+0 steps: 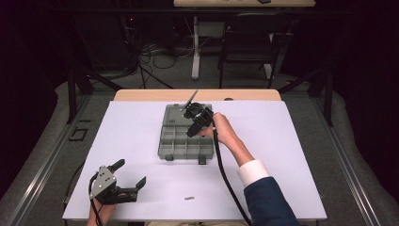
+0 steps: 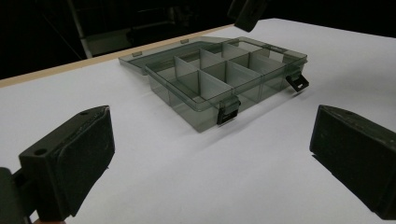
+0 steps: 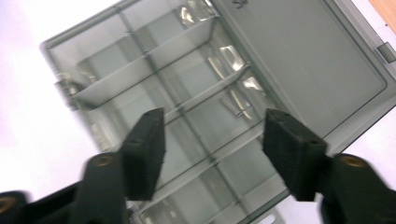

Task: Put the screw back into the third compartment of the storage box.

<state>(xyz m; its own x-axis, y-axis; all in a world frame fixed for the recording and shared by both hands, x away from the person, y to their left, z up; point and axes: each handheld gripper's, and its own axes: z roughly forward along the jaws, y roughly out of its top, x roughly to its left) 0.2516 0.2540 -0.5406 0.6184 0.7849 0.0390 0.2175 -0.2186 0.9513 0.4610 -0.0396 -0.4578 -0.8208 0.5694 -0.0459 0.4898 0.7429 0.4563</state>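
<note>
A clear grey compartment box (image 1: 175,147) lies mid-table with its lid (image 1: 175,115) folded flat behind it. My right gripper (image 1: 192,129) hovers over the box's right side, open and holding nothing. In the right gripper view the jaws (image 3: 214,140) stand wide over the dividers, and a small metal piece (image 3: 236,108) lies in one compartment. My left gripper (image 1: 130,173) rests open near the front left edge, facing the box (image 2: 224,74) from a distance. A small dark screw (image 1: 189,198) lies loose on the white mat near the front edge.
The white mat (image 1: 291,155) covers the table, with bare mat on all sides of the box. Two latches (image 2: 228,112) hang open on the box's front. A chair (image 1: 249,42) and cables stand beyond the table's far edge.
</note>
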